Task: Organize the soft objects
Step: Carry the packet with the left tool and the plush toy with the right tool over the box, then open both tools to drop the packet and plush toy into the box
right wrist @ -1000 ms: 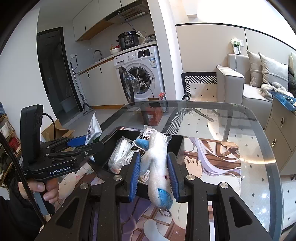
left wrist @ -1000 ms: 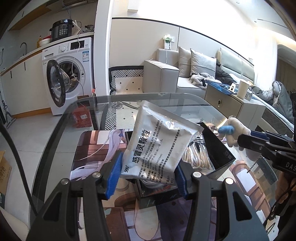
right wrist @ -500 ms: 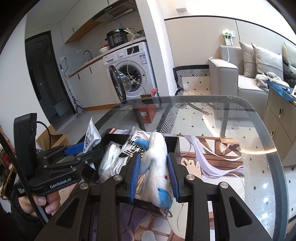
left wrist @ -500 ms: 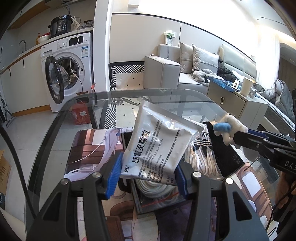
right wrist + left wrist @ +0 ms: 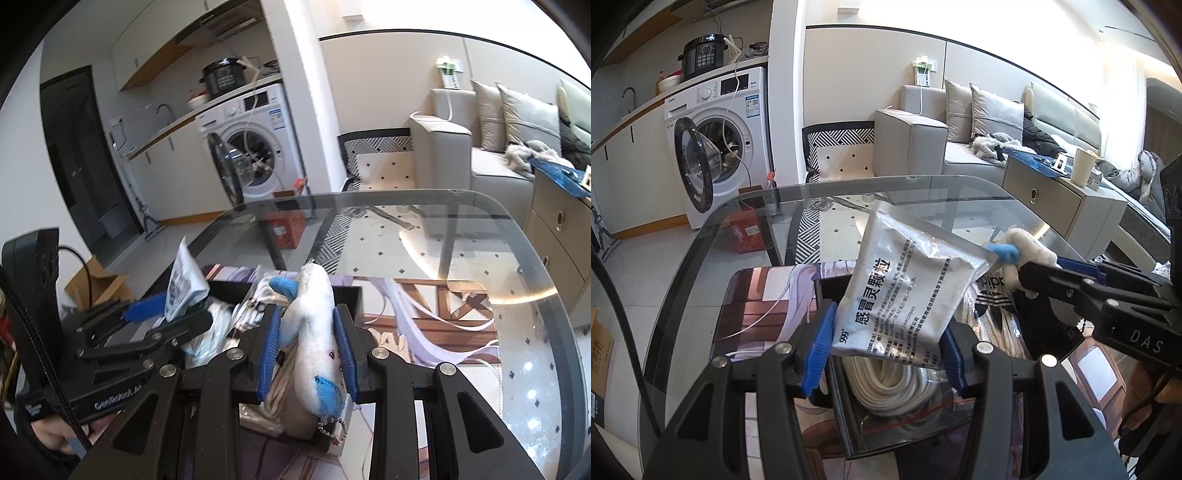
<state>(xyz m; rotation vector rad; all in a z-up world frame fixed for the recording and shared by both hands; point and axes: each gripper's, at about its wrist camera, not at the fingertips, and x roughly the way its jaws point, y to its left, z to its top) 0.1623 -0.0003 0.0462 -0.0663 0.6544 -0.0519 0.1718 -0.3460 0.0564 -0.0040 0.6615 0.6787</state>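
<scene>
A silver medicine pouch [image 5: 901,291], light and crinkly, likely slippery, sits clamped at its lower edge in the left hand-held gripper [image 5: 884,354] above a black box [image 5: 849,417]. The right hand-held gripper [image 5: 306,350] squeezes a squashy white plush toy [image 5: 314,332] around its middle, over the glass worktop [image 5: 517,295].

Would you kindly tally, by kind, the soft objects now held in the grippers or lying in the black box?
Silver foil sachets, held by left gripper: 1
White-and-blue plush toys, held by right gripper: 1
Clear bags of coiled white cord, in black box: 1
Clear Adidas-logo bags, in box: 1
Total: 4
</scene>
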